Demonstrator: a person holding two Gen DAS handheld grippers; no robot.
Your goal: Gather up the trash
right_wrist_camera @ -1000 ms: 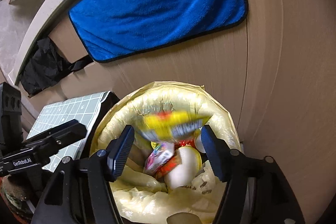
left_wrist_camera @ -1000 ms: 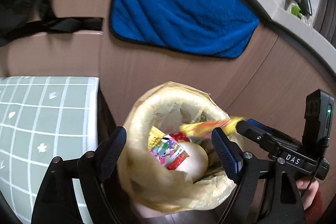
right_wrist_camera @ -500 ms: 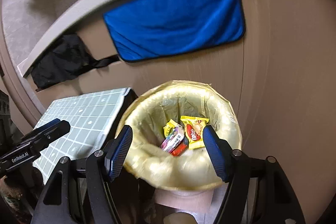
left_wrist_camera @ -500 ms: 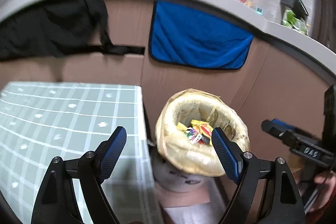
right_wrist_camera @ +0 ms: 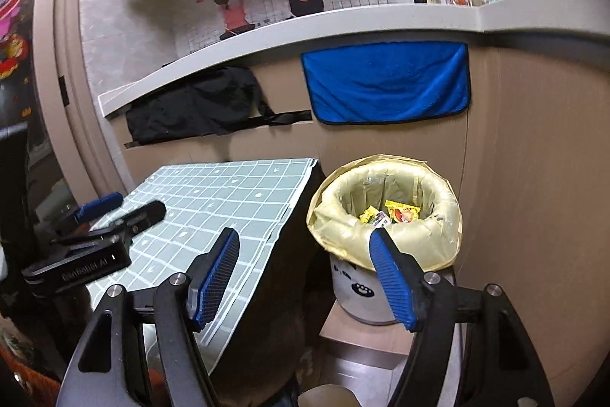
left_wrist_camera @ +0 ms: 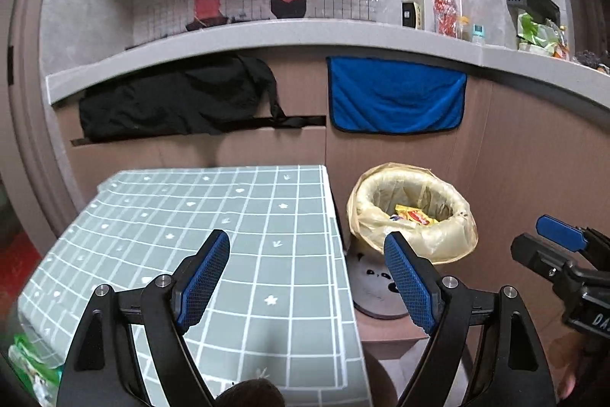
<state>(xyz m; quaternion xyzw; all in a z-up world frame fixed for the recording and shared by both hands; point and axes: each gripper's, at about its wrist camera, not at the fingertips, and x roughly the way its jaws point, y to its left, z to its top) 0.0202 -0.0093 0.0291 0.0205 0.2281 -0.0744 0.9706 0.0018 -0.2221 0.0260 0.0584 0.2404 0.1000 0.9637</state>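
Observation:
A white trash bin (left_wrist_camera: 375,287) (right_wrist_camera: 352,296) lined with a yellow bag (left_wrist_camera: 453,239) (right_wrist_camera: 438,235) stands to the right of the table and holds colourful snack wrappers (left_wrist_camera: 413,216) (right_wrist_camera: 396,212). My left gripper (left_wrist_camera: 307,281) is open and empty, above the table's right edge. My right gripper (right_wrist_camera: 305,277) is open and empty, raised in front of the bin. The right gripper also shows at the right edge of the left wrist view (left_wrist_camera: 560,246), and the left gripper shows at the left of the right wrist view (right_wrist_camera: 114,212).
A table with a green checked cloth (left_wrist_camera: 213,227) (right_wrist_camera: 213,201) stands left of the bin. Behind are brown cabinet fronts with a hanging blue towel (left_wrist_camera: 396,94) (right_wrist_camera: 385,82) and a black bag (left_wrist_camera: 175,98). A grey counter (left_wrist_camera: 267,33) holds bottles.
Both grippers have pulled back and up from the bin's mouth. A yellow wrapper that was at the right gripper's fingertips now lies in the bin. The table and counter have come into view.

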